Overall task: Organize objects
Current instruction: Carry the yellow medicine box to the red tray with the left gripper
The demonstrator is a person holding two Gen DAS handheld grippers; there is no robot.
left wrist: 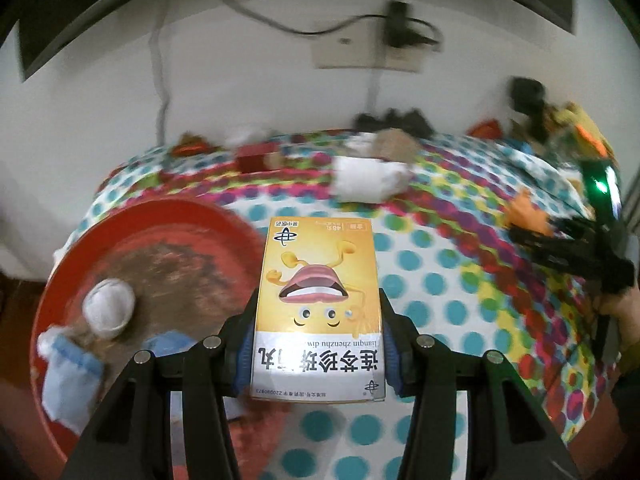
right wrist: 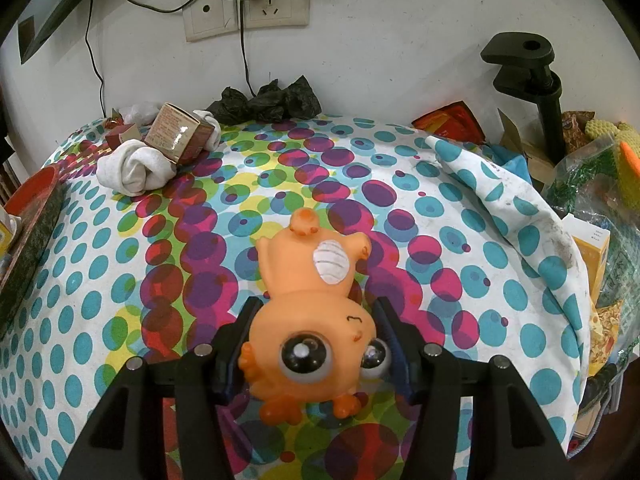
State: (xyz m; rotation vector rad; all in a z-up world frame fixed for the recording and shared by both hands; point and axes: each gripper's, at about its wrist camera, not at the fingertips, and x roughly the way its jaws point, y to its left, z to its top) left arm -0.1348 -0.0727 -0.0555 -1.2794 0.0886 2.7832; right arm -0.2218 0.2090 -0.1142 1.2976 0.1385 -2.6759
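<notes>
My left gripper is shut on a yellow medicine box with a cartoon mouth, held above the table to the right of a red basin. The basin holds a white cup and a light-blue cloth item. My right gripper is shut on an orange rubber toy animal with big eyes, held over the polka-dot tablecloth. The right gripper also shows at the right edge of the left wrist view, with the orange toy in it.
Rolled white socks and a brown box lie at the back left. Black plastic bags sit against the wall. A black clamp stand, snack packets and a bagged clutter pile crowd the right side. Wall sockets with cables are above.
</notes>
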